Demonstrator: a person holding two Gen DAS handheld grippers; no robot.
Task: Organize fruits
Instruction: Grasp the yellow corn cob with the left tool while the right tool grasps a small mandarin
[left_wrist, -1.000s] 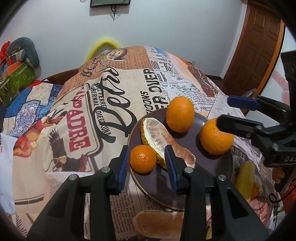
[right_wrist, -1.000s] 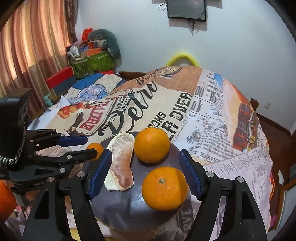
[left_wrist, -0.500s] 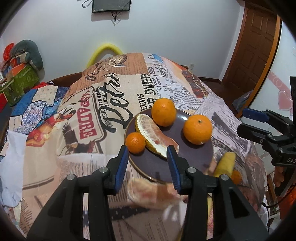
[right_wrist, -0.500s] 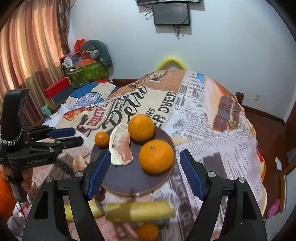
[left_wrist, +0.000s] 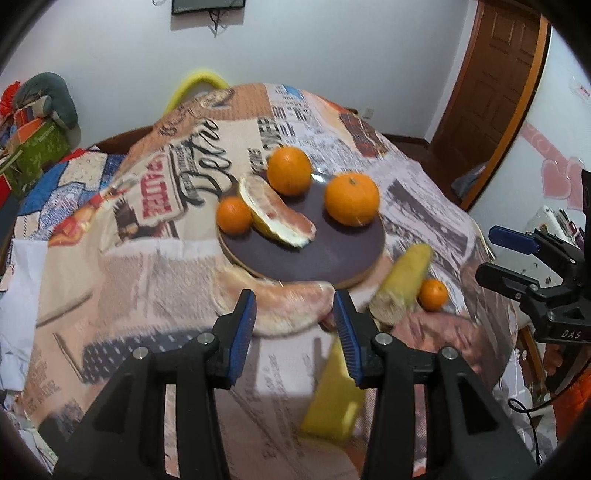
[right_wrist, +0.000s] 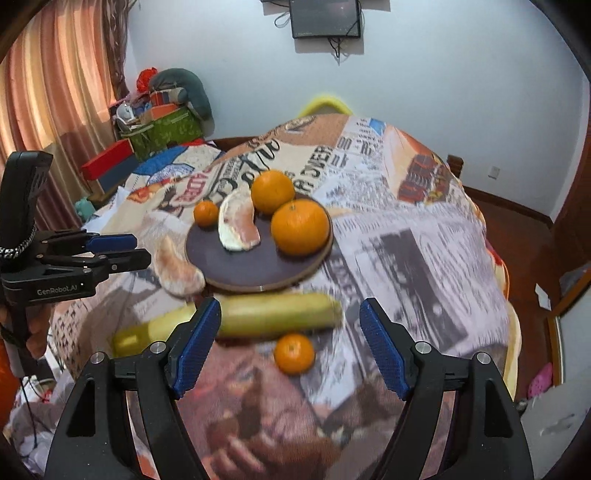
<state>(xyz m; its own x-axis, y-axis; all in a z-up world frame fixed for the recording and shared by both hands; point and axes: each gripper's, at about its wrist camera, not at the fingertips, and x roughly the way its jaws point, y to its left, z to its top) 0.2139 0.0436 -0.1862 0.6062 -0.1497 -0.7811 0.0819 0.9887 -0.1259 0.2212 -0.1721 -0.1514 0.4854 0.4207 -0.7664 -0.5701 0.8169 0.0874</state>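
A dark round plate (left_wrist: 332, 254) (right_wrist: 236, 266) holds two large oranges (left_wrist: 351, 199) (right_wrist: 300, 229), a small orange (left_wrist: 233, 220) (right_wrist: 205, 213) and a pomelo wedge (left_wrist: 275, 218) (right_wrist: 238, 225). In front of the plate on the cloth lie a second pomelo wedge (left_wrist: 280, 310) (right_wrist: 177, 269), a banana (left_wrist: 400, 284) (right_wrist: 273, 315) and another small orange (left_wrist: 433, 294) (right_wrist: 294, 352). My left gripper (left_wrist: 294, 332) is open and empty, above the loose wedge. My right gripper (right_wrist: 291, 347) is open and empty, above the banana and the small orange.
The table wears a newspaper-print cloth (left_wrist: 177, 266). A yellow piece (left_wrist: 332, 402) lies near the front edge. A yellow chair back (right_wrist: 325, 105) stands behind the table. Boxes and clutter (right_wrist: 162, 125) sit at the far left, a brown door (left_wrist: 491, 74) at the right.
Both grippers have pulled back and up from the plate. The small orange stays on the plate. The loose wedge, banana and second small orange have come into view.
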